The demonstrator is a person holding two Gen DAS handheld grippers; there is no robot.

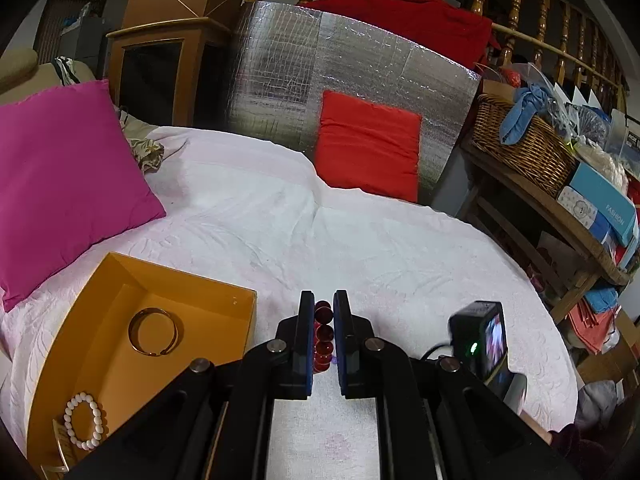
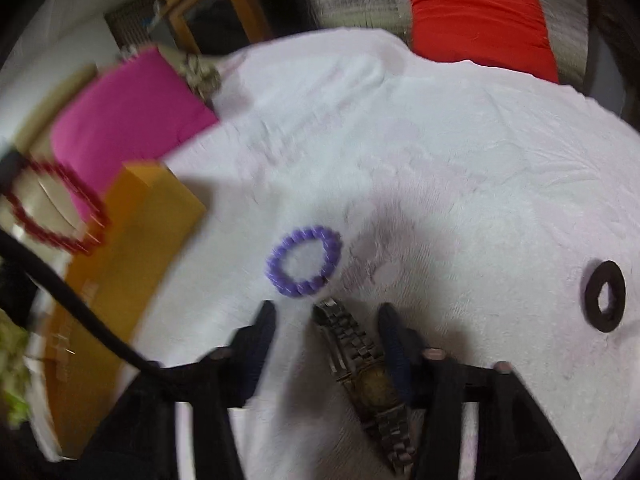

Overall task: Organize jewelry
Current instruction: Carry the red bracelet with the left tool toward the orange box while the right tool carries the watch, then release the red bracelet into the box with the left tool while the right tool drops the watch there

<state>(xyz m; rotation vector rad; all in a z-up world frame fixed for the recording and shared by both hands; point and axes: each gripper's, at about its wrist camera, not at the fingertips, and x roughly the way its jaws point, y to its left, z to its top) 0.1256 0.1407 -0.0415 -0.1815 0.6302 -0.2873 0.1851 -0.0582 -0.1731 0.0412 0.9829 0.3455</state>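
Note:
My left gripper (image 1: 323, 304) is shut on a red bead bracelet (image 1: 323, 336), held above the white bedspread just right of the orange box (image 1: 208, 292). The box holds a gold bangle (image 1: 153, 332) and a white bead bracelet (image 1: 83, 421). In the blurred right wrist view, the red bracelet (image 2: 56, 208) hangs at the far left by the orange box (image 2: 132, 248). My right gripper (image 2: 326, 316) is open over a metal watch (image 2: 360, 364) that lies between its fingers. A purple bead bracelet (image 2: 304, 261) lies just ahead of it. A black ring (image 2: 605, 297) lies to the right.
A pink pillow (image 1: 64, 184) lies left of the box and a red cushion (image 1: 368, 144) leans on a silver foil panel at the far side. A shelf with a wicker basket (image 1: 524, 144) and boxes stands to the right of the bed.

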